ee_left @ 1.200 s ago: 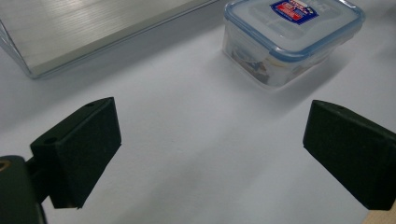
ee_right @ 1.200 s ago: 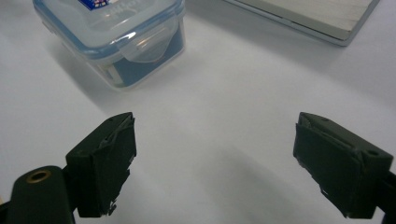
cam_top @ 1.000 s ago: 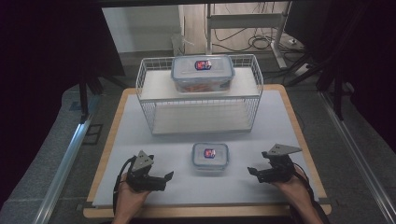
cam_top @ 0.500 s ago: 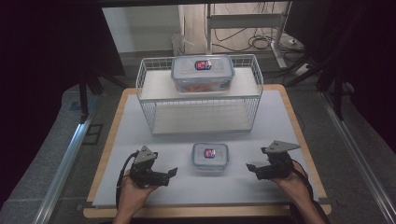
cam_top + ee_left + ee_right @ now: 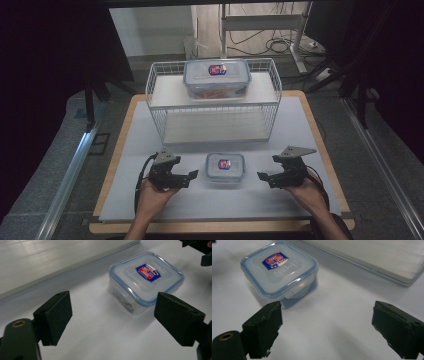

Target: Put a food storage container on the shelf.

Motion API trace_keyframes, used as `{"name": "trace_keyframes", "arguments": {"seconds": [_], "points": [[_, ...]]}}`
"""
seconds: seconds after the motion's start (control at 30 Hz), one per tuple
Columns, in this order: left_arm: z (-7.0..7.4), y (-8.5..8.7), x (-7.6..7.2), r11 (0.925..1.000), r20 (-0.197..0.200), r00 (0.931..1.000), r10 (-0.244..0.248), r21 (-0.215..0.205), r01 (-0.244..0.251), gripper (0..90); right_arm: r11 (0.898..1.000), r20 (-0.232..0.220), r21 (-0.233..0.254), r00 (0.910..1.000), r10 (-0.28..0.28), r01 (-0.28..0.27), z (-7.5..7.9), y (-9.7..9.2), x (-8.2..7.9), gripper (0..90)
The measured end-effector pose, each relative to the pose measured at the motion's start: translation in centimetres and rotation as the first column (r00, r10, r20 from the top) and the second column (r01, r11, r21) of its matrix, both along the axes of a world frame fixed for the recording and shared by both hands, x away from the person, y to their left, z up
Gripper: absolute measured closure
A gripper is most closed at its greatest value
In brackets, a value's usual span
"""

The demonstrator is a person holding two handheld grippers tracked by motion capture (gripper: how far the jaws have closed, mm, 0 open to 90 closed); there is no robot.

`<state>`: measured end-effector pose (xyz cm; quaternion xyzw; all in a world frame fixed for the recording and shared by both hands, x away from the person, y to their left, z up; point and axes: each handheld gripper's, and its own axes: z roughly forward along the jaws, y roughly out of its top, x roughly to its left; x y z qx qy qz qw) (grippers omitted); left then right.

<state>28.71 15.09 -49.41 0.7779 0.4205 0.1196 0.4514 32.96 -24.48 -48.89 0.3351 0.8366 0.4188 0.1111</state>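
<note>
A small clear container [image 5: 225, 169] with a blue-rimmed snap lid and a red-and-blue label sits flat on the bench [image 5: 125, 200], near its front edge and midway between the two hands, so either one can get to it. The left hand-held gripper [image 5: 192, 176] lies level just beside the container's left side, pointing at it; its jaws have just been closing a little yet stand wide apart with nothing between them, and in the left gripper view the container lies ahead of the pads, apart from them. The right hand-held gripper [image 5: 262, 178] mirrors it from the other side, jaws spread wide and empty, a short way off the container. Approaching from both flanks likely lets one steady the box while the other works a lid clip or lifts. Behind, a white wire rack [image 5: 159, 107] carries a larger lidded container [image 5: 216, 79] on its top shelf.
</note>
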Motion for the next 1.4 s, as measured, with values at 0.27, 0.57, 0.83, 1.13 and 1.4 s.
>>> {"name": "trace_keyframes", "arguments": {"seconds": [0.27, 0.57, 0.83, 1.13, 1.4], "points": [[-0.5, -0.5, 1.6, 0.9980, -0.059, 0.9965, -0.060, -0.023, 0.059, 11.3, 0.999, -0.089, 0.037, 0.9958, 0.023, -0.019, -0.4, 1.1, 0.6, 3.2], [-1.0, -2.6, 3.5, 0.9899, -0.107, 0.9842, -0.141, -0.024, 0.140, 15.4, 0.996, -0.159, 0.073, 0.9852, 0.064, -0.052, -0.3, 2.4, 1.8, 11.1], [-2.1, -3.3, 5.0, 0.9831, -0.161, 0.9711, -0.176, -0.078, 0.166, 16.7, 0.993, -0.208, 0.070, 0.9726, 0.104, -0.091, -1.2, 4.6, 3.1, 15.1], [-3.2, -4.1, 6.0, 0.9648, -0.239, 0.9408, -0.240, -0.166, 0.204, 18.8, 0.987, -0.323, 0.130, 0.9377, 0.128, -0.090, -2.2, 5.6, 4.1, 18.2], [-2.7, -4.1, 5.3, 0.9679, -0.238, 0.9436, -0.230, -0.157, 0.196, 29.3, 0.982, -0.372, 0.157, 0.9156, 0.153, -0.100, -2.2, 5.7, 4.0, 27.4]]}}
